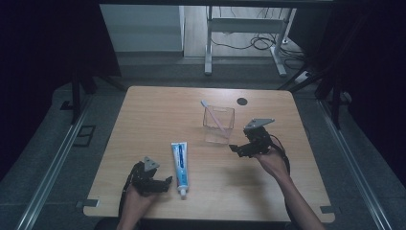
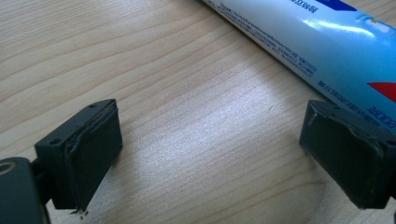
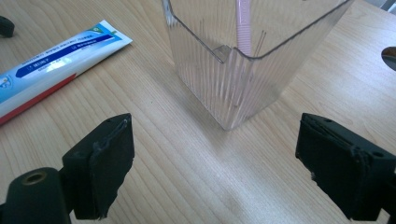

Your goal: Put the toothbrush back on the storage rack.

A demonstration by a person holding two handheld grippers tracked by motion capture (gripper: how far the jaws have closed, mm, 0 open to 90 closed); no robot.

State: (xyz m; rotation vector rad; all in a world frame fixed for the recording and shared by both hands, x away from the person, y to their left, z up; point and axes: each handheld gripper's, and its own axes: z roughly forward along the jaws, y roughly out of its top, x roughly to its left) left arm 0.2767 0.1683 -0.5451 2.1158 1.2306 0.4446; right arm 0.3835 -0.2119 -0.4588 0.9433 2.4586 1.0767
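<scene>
Toothpaste is what I am setting up for: the toothpaste tube [image 1: 180, 164] is lying flat on the wooden table [image 1: 143, 124], cap toward me and crimped end away, just to the right of my left gripper [image 1: 165, 181]. I am keeping that gripper low beside the tube, jaws spread wide with nothing between them, because from there a short sideways slide would put the pads on either side of the tube's body. In the left gripper view the tube [image 2: 317, 42] is running past the far pad [image 2: 348, 154], and I cannot quite tell whether that pad is brushing it or sitting a hair off.

My right gripper [image 1: 234, 148] is hovering just in front of the clear plastic cup [image 1: 219, 125], also wide open and gripping nothing. I am pointing it at the cup's near corner [image 3: 233, 79] so that I could steady the container, which looks light and apt to skid on the smooth wood. A pink toothbrush [image 1: 213, 115] is leaning inside the cup, head up and poking over the far rim, so the cup seems to be the home for these bathroom things, and the tube is probably bound for it too. The tube is well apart from the cup, so it needs a lift and carry rather than a nudge.
</scene>
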